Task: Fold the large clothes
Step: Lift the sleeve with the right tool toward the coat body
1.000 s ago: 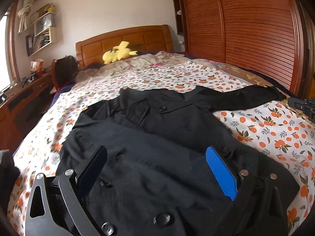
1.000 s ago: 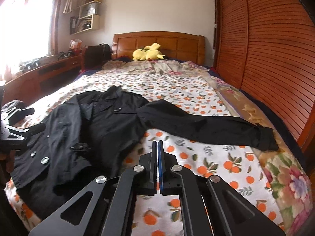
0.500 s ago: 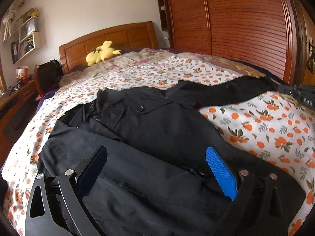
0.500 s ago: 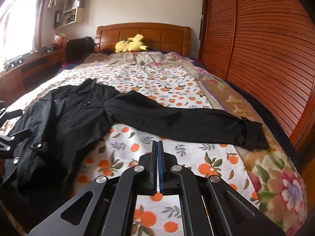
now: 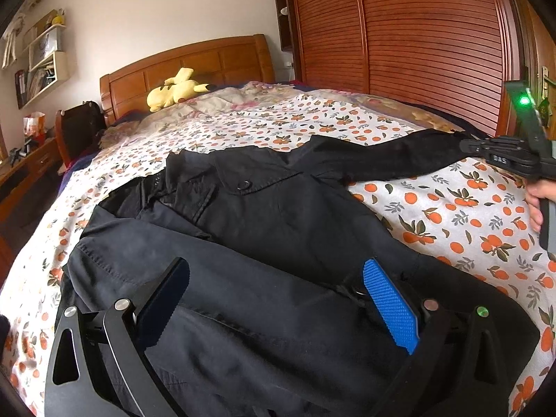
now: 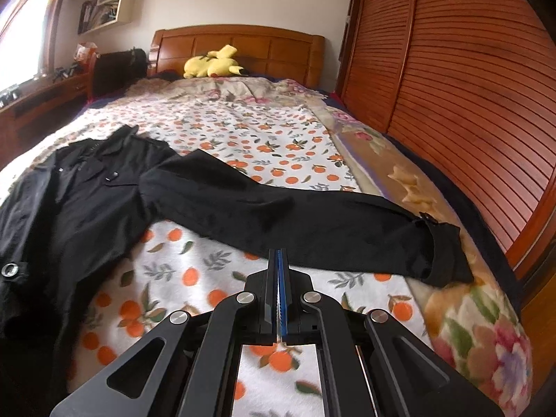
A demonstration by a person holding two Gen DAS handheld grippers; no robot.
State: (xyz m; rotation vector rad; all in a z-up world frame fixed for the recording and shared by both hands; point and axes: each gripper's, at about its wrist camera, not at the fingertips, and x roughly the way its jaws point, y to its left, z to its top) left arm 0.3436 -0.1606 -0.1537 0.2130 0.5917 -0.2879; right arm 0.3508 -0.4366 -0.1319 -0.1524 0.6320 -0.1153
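A black coat (image 5: 264,229) lies spread on the bed with its collar toward the headboard. One sleeve (image 6: 312,222) stretches out to the right, its cuff near the bed's right edge. My left gripper (image 5: 278,288) is open and empty, low over the coat's lower front, with the left sleeve folded across under it. My right gripper (image 6: 278,260) is shut and empty, just short of the outstretched sleeve's near edge. It also shows at the right edge of the left wrist view (image 5: 504,153), by the sleeve's cuff.
The bed has an orange-print sheet (image 6: 264,146) and a flowered blanket (image 6: 486,319) along its right side. A yellow plush toy (image 6: 212,64) lies by the wooden headboard (image 6: 239,43). Slatted wardrobe doors (image 6: 469,87) run along the right. A desk (image 6: 38,100) stands left.
My right gripper has moved forward and right toward the outstretched sleeve, staying shut. My left gripper has shifted over the coat's lower front, staying open.
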